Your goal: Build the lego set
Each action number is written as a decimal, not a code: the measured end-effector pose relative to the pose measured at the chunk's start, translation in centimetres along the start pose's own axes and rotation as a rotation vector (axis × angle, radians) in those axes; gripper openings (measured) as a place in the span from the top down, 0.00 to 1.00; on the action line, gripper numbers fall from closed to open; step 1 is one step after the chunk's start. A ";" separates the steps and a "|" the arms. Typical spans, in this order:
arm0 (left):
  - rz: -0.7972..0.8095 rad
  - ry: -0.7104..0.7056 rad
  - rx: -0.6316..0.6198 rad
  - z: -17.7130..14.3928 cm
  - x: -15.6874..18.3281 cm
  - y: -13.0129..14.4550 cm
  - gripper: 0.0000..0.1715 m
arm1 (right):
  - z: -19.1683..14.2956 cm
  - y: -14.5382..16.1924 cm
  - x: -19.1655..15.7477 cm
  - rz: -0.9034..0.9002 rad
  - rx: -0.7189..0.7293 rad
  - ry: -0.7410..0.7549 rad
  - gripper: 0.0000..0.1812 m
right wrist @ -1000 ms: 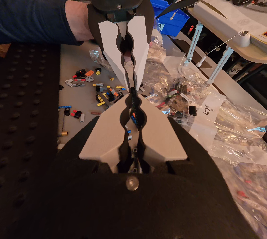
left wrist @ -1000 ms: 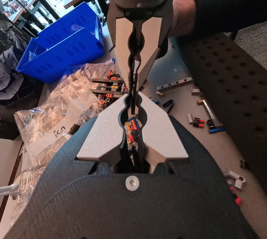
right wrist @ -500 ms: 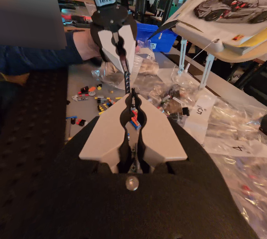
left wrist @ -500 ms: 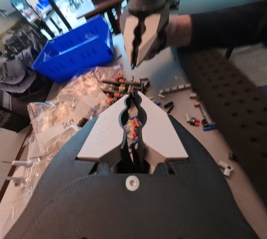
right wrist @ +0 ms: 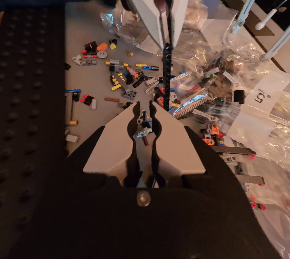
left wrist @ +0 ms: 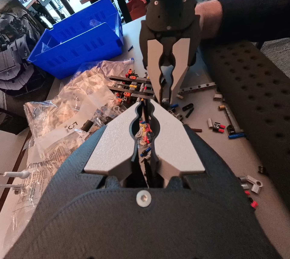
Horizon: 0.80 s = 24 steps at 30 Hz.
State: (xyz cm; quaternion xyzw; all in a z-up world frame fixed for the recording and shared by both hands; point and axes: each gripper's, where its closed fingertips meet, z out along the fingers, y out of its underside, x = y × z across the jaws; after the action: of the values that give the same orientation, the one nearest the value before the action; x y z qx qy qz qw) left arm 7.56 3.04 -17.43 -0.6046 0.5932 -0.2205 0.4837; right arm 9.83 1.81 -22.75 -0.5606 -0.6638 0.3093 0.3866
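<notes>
A long black studded beam [right wrist: 166,77] is clamped in the left gripper [right wrist: 167,44], while the right gripper [right wrist: 143,104] is held slightly parted and empty over loose pins. Only a partial dark-beam frame [left wrist: 133,85] is assembled on the table [left wrist: 204,149]; scattered pieces and unopened numbered bags [right wrist: 257,94] suggest most remains.

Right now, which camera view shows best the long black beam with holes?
The right wrist view: the black beam hangs full length from the left gripper, holes visible. In the left wrist view only a dark sliver shows between that gripper's own fingers.
</notes>
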 end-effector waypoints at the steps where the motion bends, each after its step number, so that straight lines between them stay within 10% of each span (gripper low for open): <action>1: 0.001 -0.004 -0.001 0.0 -0.1 0.0 0.98 | -0.2 -0.2 0.1 0.005 0.014 0.000 0.96; 15: -0.057 0.016 0.088 0.9 0.1 -1.4 0.98 | 0.0 -1.3 1.8 -0.053 0.039 0.144 0.84; 24: -0.075 0.027 0.128 0.7 0.1 -2.0 0.97 | -0.7 -1.6 2.7 -0.073 0.045 0.209 0.97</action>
State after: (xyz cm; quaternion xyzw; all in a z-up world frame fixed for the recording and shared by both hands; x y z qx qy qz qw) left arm 9.21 2.81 -16.06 -0.5913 0.5611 -0.2842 0.5048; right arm 9.48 4.14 -20.60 -0.5563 -0.6329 0.2497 0.4770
